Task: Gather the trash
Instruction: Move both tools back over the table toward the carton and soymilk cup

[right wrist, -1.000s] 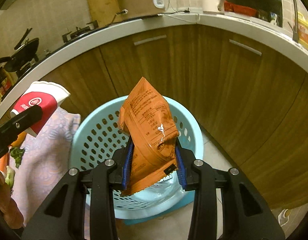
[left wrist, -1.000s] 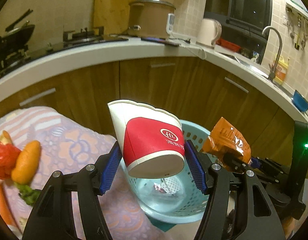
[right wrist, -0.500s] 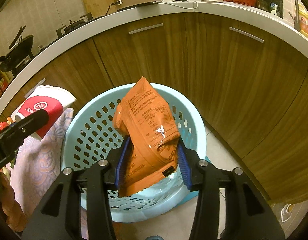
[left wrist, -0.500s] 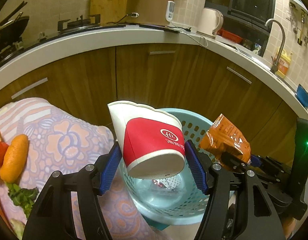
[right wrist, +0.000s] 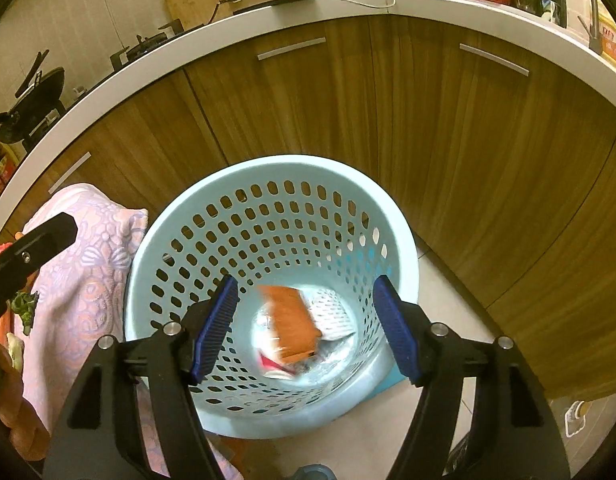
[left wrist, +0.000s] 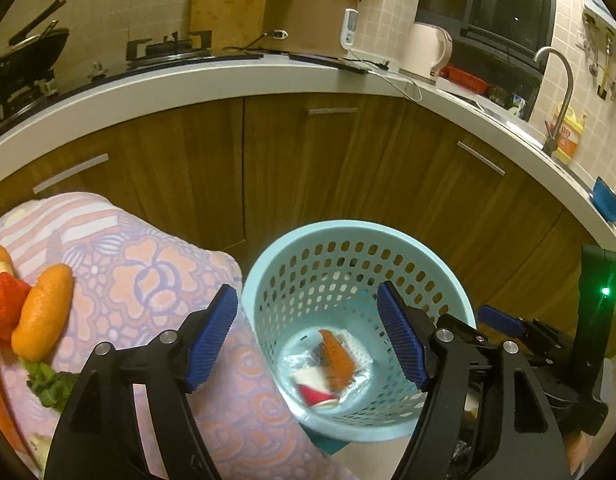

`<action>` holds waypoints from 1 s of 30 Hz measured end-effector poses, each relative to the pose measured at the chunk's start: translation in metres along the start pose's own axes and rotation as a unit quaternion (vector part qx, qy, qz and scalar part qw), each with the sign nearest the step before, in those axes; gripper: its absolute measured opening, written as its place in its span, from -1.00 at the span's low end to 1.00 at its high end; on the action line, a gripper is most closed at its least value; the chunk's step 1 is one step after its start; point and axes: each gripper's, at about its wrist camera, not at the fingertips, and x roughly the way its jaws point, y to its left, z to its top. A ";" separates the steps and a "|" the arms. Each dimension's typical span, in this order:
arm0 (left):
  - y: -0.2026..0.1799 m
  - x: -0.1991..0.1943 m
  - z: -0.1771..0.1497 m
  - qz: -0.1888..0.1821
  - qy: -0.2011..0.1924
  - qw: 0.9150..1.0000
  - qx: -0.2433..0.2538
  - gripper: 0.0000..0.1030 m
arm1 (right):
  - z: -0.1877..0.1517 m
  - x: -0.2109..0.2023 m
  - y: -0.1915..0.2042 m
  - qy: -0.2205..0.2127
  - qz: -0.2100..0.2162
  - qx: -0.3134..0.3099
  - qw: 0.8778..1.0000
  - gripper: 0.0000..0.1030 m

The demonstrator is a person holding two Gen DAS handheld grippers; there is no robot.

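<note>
A light blue perforated trash basket [left wrist: 304, 240] [right wrist: 268, 168] stands on the floor by the wooden cabinets. Inside lie the red-and-white paper cup [left wrist: 316, 394] [right wrist: 268, 362] and the orange snack bag [left wrist: 337, 358] [right wrist: 294, 326], blurred, with other wrappers. My left gripper [left wrist: 308, 338] is open and empty over the basket's left side. My right gripper [right wrist: 304, 326] is open and empty above the basket's mouth; it also shows at the right of the left wrist view [left wrist: 504, 320].
A table with a pink floral cloth [left wrist: 148, 280] [right wrist: 88, 272] stands left of the basket, holding a carrot [left wrist: 42, 316], red plastic [left wrist: 2, 308] and greens [left wrist: 44, 380]. Wooden cabinets [left wrist: 308, 168] and a countertop [left wrist: 212, 76] curve behind.
Both grippers opened. The cup left the left gripper and the snack bag left the right one; both dropped into the basket.
</note>
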 end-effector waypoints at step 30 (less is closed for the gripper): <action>0.172 -0.208 -0.049 0.170 -0.122 0.971 -0.117 0.46 | -0.020 -0.074 0.196 -0.050 0.135 -0.135 0.980 0.29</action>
